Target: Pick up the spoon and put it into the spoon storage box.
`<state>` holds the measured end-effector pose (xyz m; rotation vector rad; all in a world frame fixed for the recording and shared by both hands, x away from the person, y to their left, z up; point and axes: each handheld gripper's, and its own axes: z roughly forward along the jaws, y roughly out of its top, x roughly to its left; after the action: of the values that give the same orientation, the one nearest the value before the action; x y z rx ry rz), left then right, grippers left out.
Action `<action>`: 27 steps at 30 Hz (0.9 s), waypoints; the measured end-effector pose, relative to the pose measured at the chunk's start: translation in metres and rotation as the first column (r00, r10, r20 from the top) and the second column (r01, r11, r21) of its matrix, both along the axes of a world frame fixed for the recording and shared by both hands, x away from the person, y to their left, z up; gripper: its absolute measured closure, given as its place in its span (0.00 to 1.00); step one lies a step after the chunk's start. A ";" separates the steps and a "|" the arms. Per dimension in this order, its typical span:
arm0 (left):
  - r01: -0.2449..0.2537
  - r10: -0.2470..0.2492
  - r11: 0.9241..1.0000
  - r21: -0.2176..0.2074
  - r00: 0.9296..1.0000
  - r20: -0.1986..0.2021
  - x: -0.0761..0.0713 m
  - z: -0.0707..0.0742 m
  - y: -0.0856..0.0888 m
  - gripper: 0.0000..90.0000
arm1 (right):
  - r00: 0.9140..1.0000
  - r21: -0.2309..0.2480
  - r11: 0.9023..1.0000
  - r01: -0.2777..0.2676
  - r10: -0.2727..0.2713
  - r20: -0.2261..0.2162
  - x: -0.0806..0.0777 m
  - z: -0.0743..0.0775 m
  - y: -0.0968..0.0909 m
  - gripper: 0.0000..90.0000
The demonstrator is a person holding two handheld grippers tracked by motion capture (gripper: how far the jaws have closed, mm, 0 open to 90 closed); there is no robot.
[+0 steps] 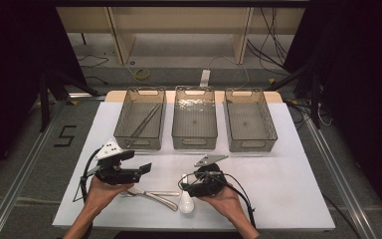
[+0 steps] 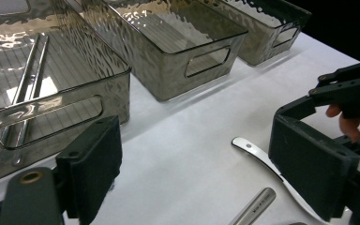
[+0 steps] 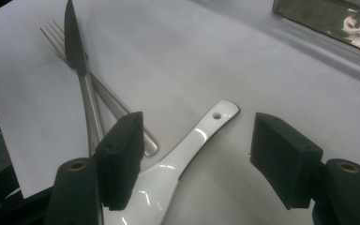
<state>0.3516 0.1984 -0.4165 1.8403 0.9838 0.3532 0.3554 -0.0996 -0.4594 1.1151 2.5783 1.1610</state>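
One glossy white ceramic spoon (image 3: 178, 161) with a small hole at the tip of its handle lies flat on the white table cover (image 1: 288, 189), near its front edge. It sits between the spread jaws of my right gripper (image 3: 194, 164), handle pointing away, pads not touching it. Just beside it lie a steel fork (image 3: 98, 96) and a dark-bladed steel knife (image 3: 77, 51), crossed. My left gripper (image 2: 192, 173) hangs open, holding nothing.

Bins (image 1: 194, 124) block rear, rt side free
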 end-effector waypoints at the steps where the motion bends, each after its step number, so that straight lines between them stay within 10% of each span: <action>1: 0.003 -0.003 1.000 0.002 1.000 0.002 0.000 0.000 0.000 0.19 | 1.000 0.000 1.000 -0.001 0.001 -0.001 0.001 -0.001 0.001 0.41; 27: 0.018 -0.018 1.000 0.019 1.000 0.002 -0.001 -0.001 -0.004 0.19 | 0.997 -0.142 0.989 -0.047 0.038 -0.060 0.007 -0.018 0.021 0.53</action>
<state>0.3507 0.1944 -0.4175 1.8643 0.9650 0.3540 0.3619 -0.0783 -0.4776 1.0825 2.6917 0.9472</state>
